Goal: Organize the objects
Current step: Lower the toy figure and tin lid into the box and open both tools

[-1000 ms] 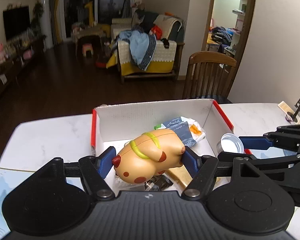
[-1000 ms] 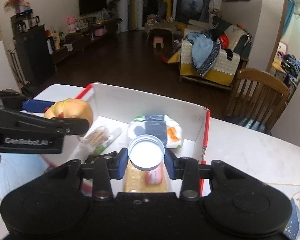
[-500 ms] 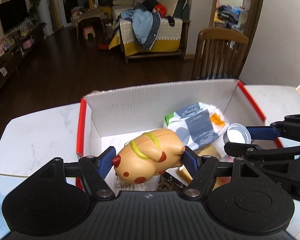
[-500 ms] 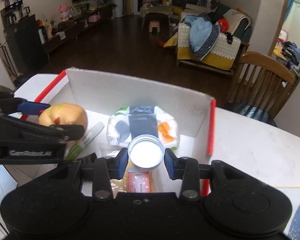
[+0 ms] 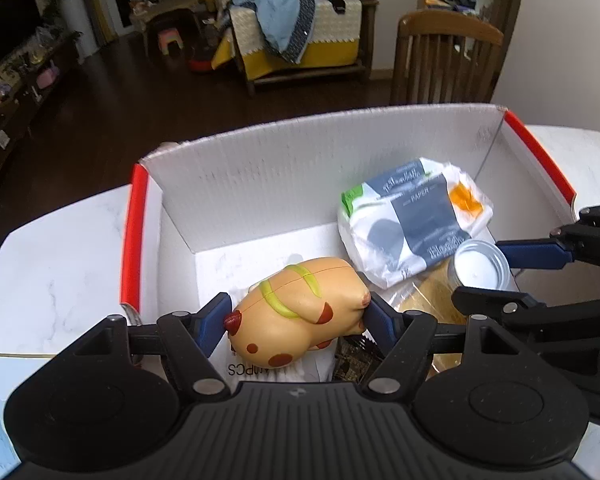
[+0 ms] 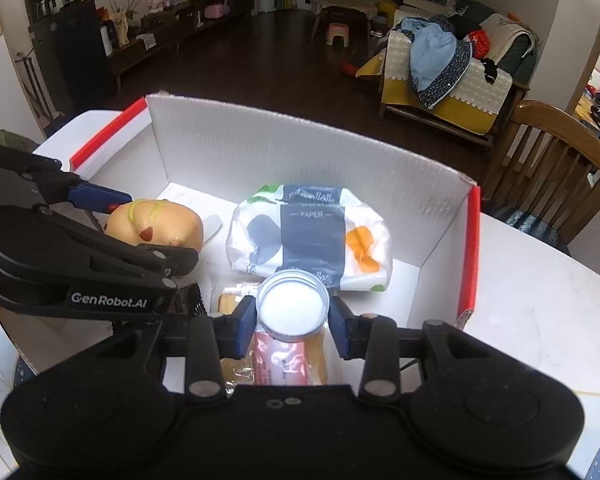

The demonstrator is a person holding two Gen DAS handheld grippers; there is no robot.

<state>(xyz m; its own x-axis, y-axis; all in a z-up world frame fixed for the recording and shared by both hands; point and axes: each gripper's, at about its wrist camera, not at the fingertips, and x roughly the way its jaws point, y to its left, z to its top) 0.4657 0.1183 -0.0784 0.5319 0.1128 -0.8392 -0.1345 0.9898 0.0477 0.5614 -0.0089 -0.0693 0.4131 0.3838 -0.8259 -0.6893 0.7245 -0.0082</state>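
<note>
Both grippers hold their loads over the open white box.

The left gripper pinches a smooth, glossy tan toy, rounded like a potato with green stripes and red-brown spots; its long axis runs crosswise between the blue pads, with the red nub against the left pad and the pinched end against the right one. The right gripper clamps a small round jar with a ridged silvery rim, its white top facing the camera and its body pointing down. Both loads hang inside the corrugated box, which has red edges. Just ahead of the jar lies a crinkled plastic tissue pack printed "PAPER"; below it sit clear-wrapped snack packets.
</note>
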